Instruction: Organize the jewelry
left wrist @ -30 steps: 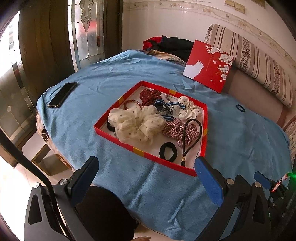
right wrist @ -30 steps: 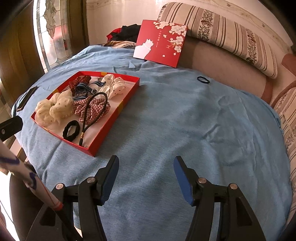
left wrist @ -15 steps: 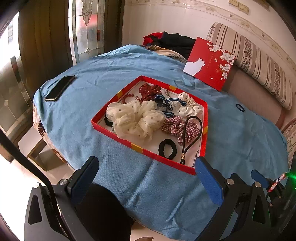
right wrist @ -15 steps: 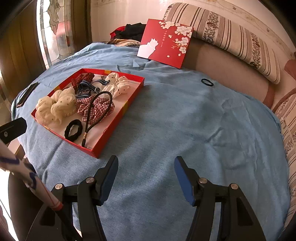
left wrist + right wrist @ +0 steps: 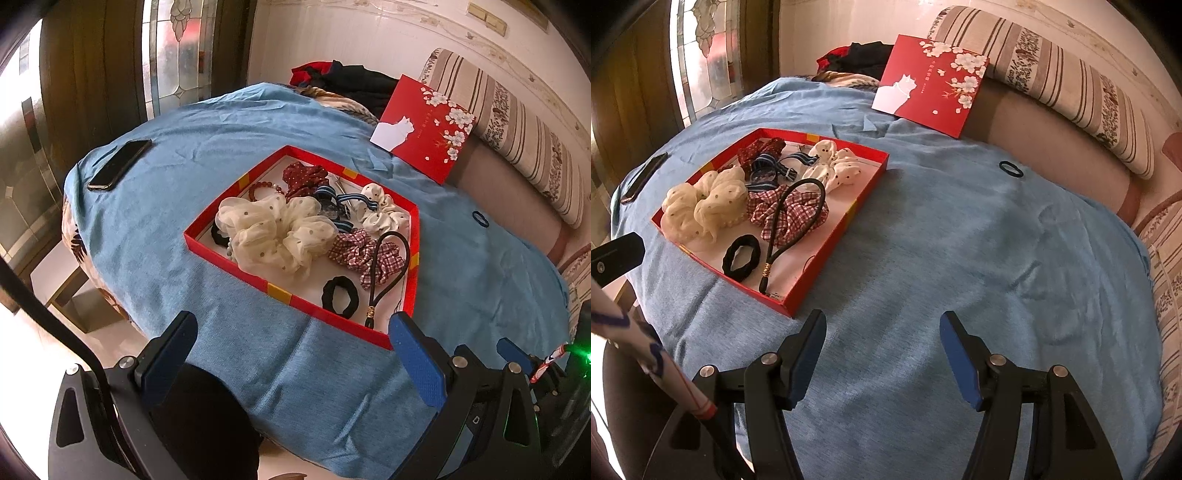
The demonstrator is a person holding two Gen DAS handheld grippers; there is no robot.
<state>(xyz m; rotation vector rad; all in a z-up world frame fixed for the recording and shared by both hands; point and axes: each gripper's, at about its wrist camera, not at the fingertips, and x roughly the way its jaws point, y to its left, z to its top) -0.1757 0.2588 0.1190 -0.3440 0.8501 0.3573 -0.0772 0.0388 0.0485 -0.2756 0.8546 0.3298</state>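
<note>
Left wrist view: left gripper (image 5: 291, 354) hangs over the near edge of the blue cloth (image 5: 177, 258), jaws spread wide, nothing between the pads. Red tray (image 5: 284, 293) sits just beyond the fingertips, its near right corner almost at the right finger (image 5: 417, 363). Inside: large cream dotted scrunchie (image 5: 277, 236) centre-left, plaid scrunchie (image 5: 364, 254) to its right with a black cord loop (image 5: 391, 266) draped over it, black hair tie (image 5: 340, 297) near the front wall, white dotted scrunchie (image 5: 378, 214) far right, dark red scrunchie (image 5: 303, 177) and a red bead bracelet (image 5: 264, 190) at the far side, striped blue band (image 5: 334, 201) in the middle.

Outside the tray: thin black elastic (image 5: 480, 218) alone on the cloth, right of the tray and well apart from it. Phone (image 5: 120, 164) far left on the cloth. Red lid with white cat (image 5: 424, 127) leans against the sofa cushion at the far right.

Right wrist view: right gripper (image 5: 882, 354) released, jaws apart over bare cloth, empty. Tray (image 5: 827, 254) is to its left, elastic (image 5: 1011, 169) far ahead and slightly right.

Delta vs one second ago: objects unchanged in the tray; elastic, phone and lid in the same spots. Left view sees the tray slightly lower and closer to the fingertips; right view much the same framing. Neither claw has picked anything up.
</note>
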